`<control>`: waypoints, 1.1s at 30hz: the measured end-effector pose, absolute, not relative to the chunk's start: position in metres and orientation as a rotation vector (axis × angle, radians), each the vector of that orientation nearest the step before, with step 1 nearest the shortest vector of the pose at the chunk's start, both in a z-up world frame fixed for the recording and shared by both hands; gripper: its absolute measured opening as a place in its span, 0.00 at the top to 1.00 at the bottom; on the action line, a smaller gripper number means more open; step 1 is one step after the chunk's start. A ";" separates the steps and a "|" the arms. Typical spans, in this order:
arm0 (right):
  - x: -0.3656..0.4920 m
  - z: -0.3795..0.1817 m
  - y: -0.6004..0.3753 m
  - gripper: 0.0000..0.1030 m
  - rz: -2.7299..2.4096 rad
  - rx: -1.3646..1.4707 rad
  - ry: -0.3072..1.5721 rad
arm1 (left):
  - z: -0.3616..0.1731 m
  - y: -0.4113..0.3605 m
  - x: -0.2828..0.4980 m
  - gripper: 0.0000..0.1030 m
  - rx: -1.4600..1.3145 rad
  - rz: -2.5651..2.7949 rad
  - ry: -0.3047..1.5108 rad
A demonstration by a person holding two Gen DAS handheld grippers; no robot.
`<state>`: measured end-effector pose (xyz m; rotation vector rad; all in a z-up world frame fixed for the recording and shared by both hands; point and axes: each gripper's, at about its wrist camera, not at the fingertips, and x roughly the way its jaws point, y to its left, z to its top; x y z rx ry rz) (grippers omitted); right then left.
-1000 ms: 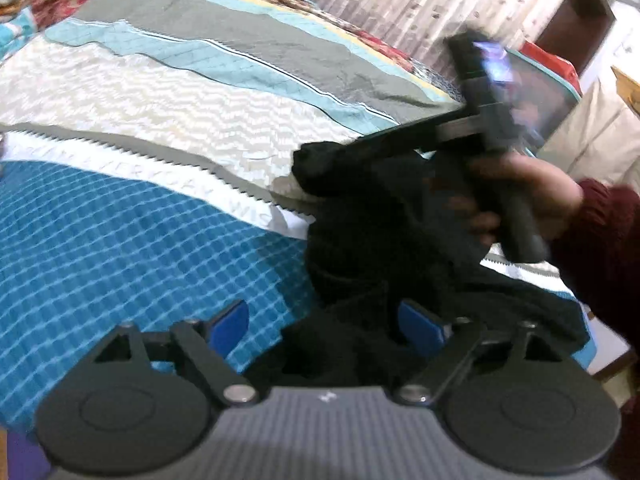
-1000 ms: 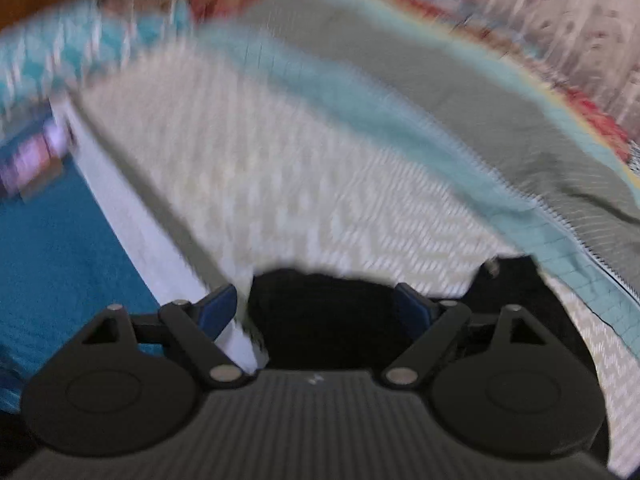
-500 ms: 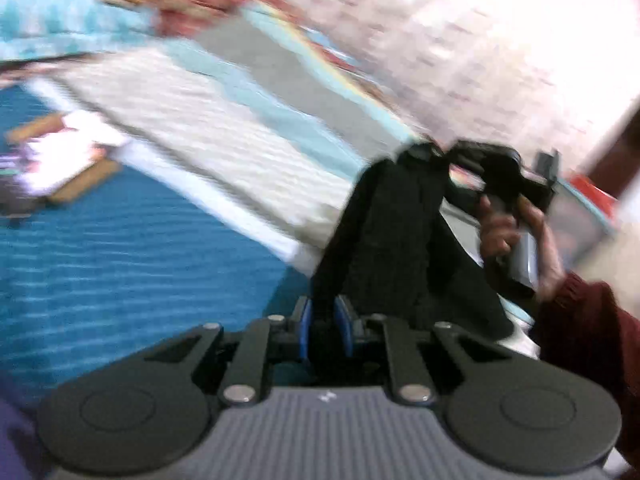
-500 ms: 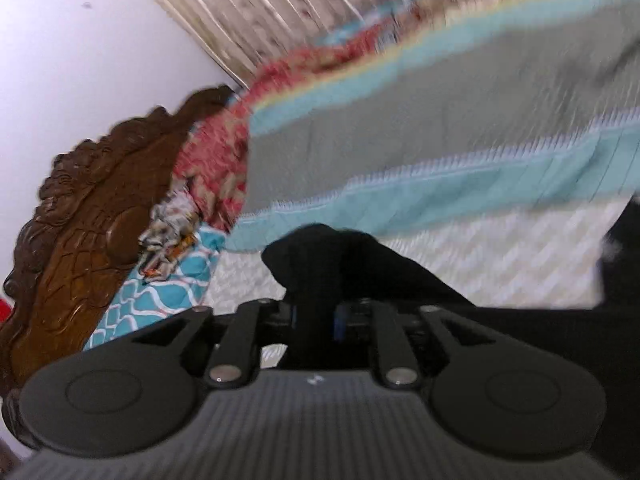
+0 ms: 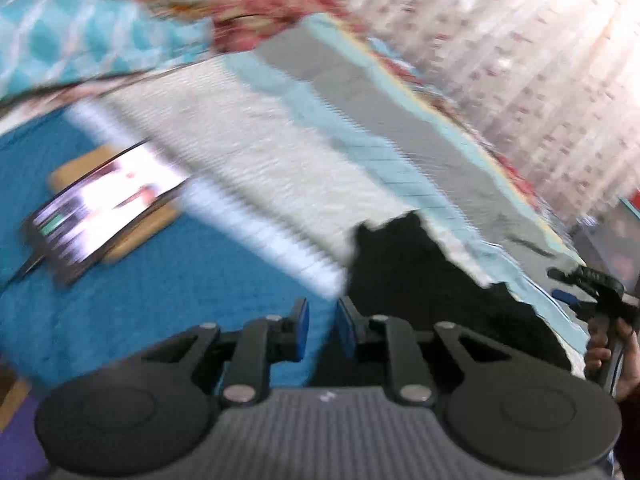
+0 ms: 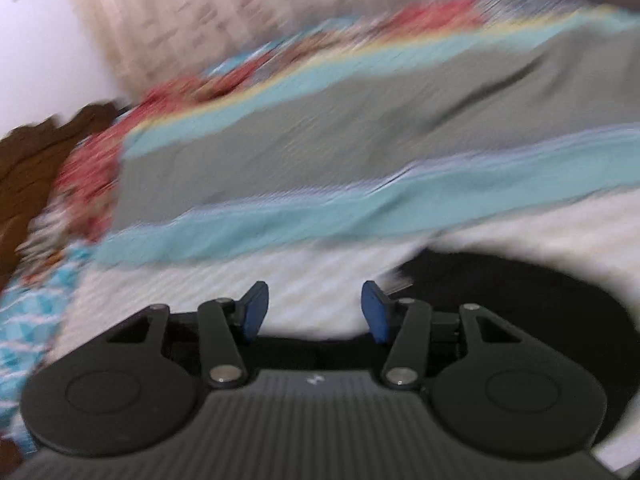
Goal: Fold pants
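Observation:
The black pants (image 5: pixel 432 292) lie bunched on the striped bedspread, just right of my left gripper (image 5: pixel 322 328). Its blue pads (image 5: pixel 301 328) stand a small gap apart with nothing between them. In the right wrist view the pants (image 6: pixel 520 292) lie low at the right, beside and under my right gripper (image 6: pixel 314 312), which is open and empty. The right gripper also shows in the left wrist view (image 5: pixel 576 296) at the far right edge, held in a hand. Both views are blurred by motion.
A lit phone (image 5: pixel 104 208) lies on a tan board (image 5: pixel 160 220) on the blue part of the bedspread at left. Patterned pillows (image 5: pixel 80 36) sit at the head of the bed. A curtain (image 6: pixel 224 4) hangs behind, with a carved wooden headboard (image 6: pixel 32 168) at left.
Both grippers have let go of the pants and opened. The pants have dropped from hanging onto the bed. Both grippers have swung away to the left.

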<state>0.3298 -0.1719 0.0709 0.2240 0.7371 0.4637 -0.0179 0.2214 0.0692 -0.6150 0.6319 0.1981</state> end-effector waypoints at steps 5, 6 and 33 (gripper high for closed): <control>0.357 0.081 -0.249 0.46 0.254 0.205 0.720 | 0.082 0.162 0.078 0.73 -0.443 0.038 0.653; 0.362 0.078 -0.252 0.46 0.242 0.190 0.734 | 0.078 0.151 0.096 0.73 -0.420 0.011 0.669; 0.422 0.063 -0.287 0.96 0.281 -0.026 0.771 | -0.024 0.088 0.171 0.71 -0.082 0.127 0.700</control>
